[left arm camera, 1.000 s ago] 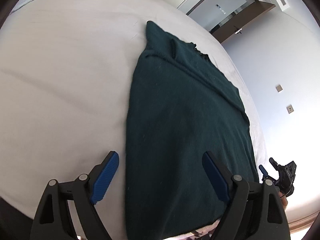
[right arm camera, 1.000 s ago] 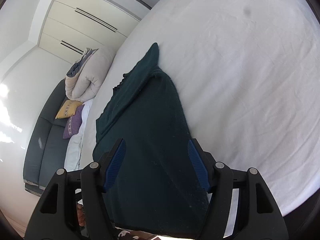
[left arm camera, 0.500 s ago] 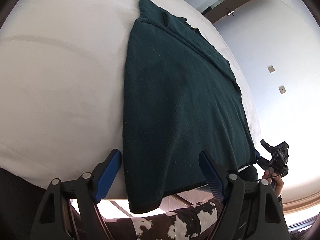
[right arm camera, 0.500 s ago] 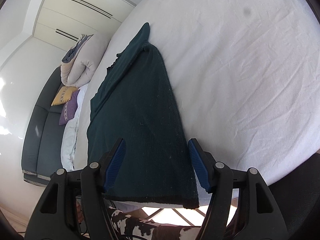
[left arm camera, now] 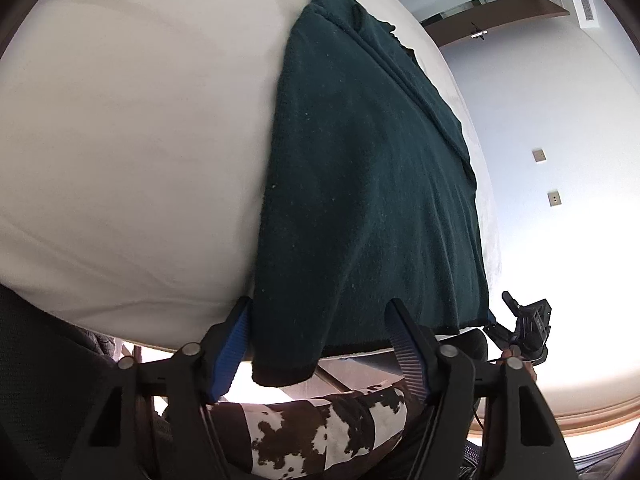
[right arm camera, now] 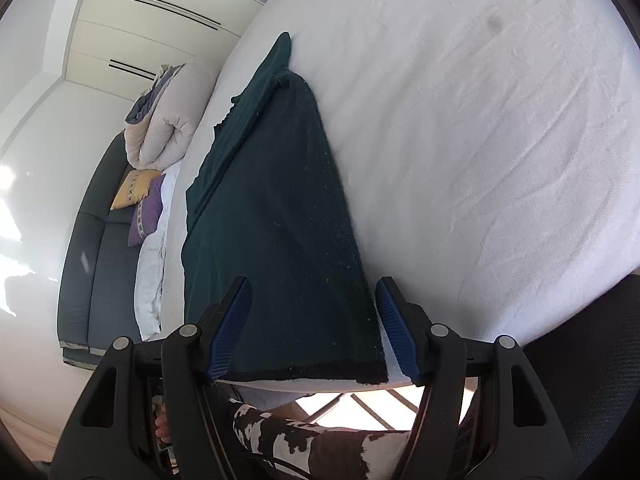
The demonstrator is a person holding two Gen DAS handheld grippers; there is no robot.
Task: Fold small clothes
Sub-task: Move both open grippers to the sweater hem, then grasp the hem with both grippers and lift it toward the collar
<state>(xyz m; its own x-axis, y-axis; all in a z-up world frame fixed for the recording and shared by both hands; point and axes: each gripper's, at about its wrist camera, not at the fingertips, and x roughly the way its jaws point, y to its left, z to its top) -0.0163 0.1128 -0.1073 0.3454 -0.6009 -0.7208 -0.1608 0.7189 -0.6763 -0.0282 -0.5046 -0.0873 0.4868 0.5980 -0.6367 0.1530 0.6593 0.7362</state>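
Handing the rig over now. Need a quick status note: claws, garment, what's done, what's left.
Left claw: open, straddling the near left corner of the dark green sweater, nothing gripped.
Right claw: open, straddling the near right corner at the hem.
Sweater lies lengthwise on the white bed; its near hem hangs slightly over the bed edge.
Done: sides appear folded in, making a long narrow strip.
Left: close both claws on the hem corners, fold toward the far end, tidy.

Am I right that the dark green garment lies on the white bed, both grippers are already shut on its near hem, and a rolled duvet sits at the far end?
Not quite: both grippers are open. The left gripper and right gripper straddle the hem of the dark green garment, as both wrist views show. The rest holds.
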